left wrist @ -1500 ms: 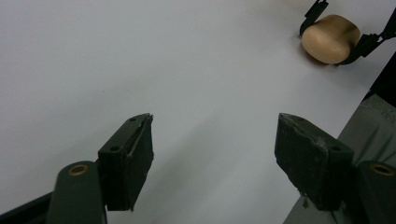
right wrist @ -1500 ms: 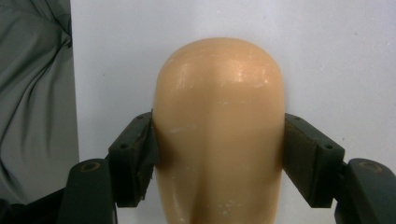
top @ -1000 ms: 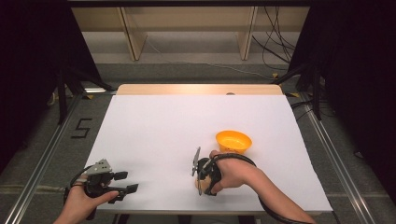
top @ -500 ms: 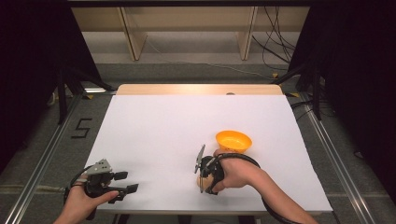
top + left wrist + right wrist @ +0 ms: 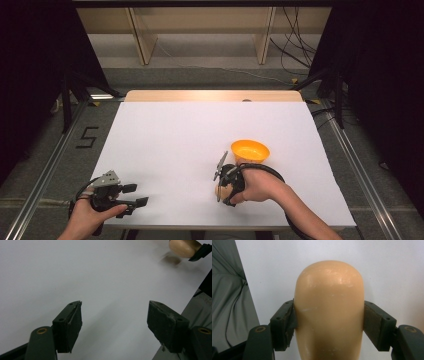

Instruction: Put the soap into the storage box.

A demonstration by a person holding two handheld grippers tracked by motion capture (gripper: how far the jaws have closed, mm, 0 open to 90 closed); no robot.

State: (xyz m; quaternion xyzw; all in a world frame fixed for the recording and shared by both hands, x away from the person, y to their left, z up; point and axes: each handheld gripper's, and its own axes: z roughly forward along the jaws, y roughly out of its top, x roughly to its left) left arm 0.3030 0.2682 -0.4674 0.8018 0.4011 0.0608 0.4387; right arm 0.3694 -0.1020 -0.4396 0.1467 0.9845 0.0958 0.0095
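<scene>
My left claw (image 5: 134, 195) is resting with jaws spread wide apart; my right claw (image 5: 220, 186) is clamping a rounded tan piece (image 5: 329, 307), wrist turned sideways.

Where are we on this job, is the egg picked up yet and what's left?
Done: the right gripper has its fingers closed on both sides of the tan egg-shaped piece, near the table's front edge. In hand: that grip. Not done: the orange bowl just beyond it looks empty, possibly the target. The left gripper is open, holding nothing.
</scene>
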